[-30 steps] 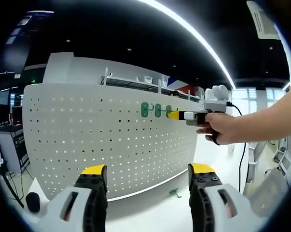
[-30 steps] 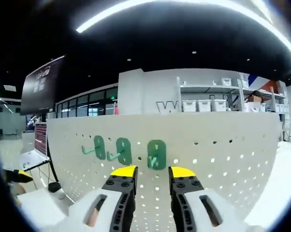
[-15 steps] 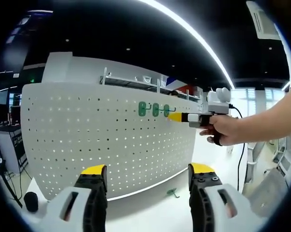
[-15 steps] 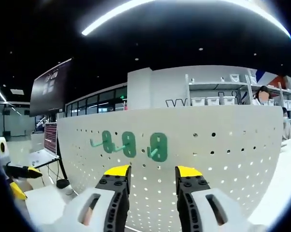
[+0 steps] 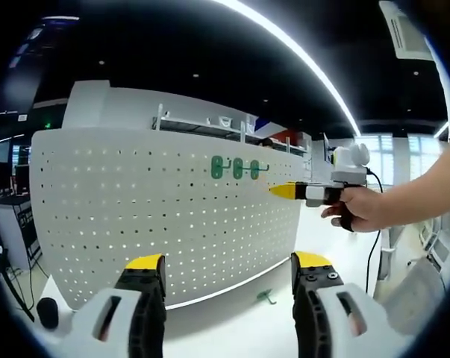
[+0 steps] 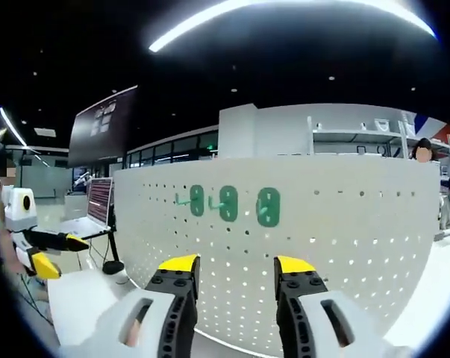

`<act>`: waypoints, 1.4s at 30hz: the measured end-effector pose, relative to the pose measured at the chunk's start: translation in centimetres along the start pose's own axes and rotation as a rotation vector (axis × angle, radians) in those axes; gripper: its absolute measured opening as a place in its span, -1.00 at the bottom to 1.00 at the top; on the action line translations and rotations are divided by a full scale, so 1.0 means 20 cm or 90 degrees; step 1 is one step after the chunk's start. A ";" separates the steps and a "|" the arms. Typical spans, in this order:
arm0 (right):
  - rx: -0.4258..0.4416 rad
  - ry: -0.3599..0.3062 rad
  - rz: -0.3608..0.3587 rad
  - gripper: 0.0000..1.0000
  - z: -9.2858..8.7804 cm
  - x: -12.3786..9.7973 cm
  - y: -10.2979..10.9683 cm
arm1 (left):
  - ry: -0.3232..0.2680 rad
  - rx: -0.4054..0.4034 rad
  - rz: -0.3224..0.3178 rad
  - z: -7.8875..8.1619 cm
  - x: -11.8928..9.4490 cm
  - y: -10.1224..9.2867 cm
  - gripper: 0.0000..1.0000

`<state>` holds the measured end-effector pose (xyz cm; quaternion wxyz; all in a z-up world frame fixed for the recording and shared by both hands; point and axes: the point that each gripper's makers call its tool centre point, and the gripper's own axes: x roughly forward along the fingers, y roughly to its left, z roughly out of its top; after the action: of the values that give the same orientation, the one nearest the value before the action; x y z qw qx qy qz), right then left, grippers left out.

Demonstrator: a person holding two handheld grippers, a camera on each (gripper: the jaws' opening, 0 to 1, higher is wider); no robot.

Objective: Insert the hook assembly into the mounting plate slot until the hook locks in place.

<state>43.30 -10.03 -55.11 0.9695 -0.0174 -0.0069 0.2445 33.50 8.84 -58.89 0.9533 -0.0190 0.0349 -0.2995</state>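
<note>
Left gripper [image 5: 228,272]: bottom of the left gripper view, jaws spread wide, nothing between them. Right gripper [image 6: 234,272]: bottom of the right gripper view, also spread and empty. It shows from the side at centre right of the left gripper view [image 5: 284,191], clear of the board; from that angle I can't tell the jaw gap.

White pegboard [image 5: 135,216] fills mid-frame, standing upright on the table [image 5: 232,324]. Three green hooks [image 5: 237,168] sit in a row at its upper right, already mounted. In the right gripper view they're left of centre [image 6: 227,204]: oval green backplates with a thin prong sticking out and down-left.

One loose green hook [image 5: 266,297] lies on the table, lower centre, just in front of the board's foot, between the left jaws in frame. Small, T-ish shape, detail too fine to read.

Handling guess: light, rigid plastic, a bit slippery. Pinch across the flat backplate, keep the pegs at the back free for the holes.
</note>
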 end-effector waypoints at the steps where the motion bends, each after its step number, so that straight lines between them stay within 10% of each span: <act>1: 0.002 0.001 0.005 -0.23 0.00 -0.01 0.01 | 0.001 0.000 0.000 0.00 0.00 0.00 0.40; 42: 0.056 0.081 0.028 0.01 -0.36 -0.42 0.10 | 0.030 0.003 -0.023 -0.11 -0.01 -0.03 0.45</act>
<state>35.04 -12.42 -62.37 0.9622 0.0095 0.0660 0.2641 32.79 8.43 -61.04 0.9466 -0.0099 0.0563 -0.3174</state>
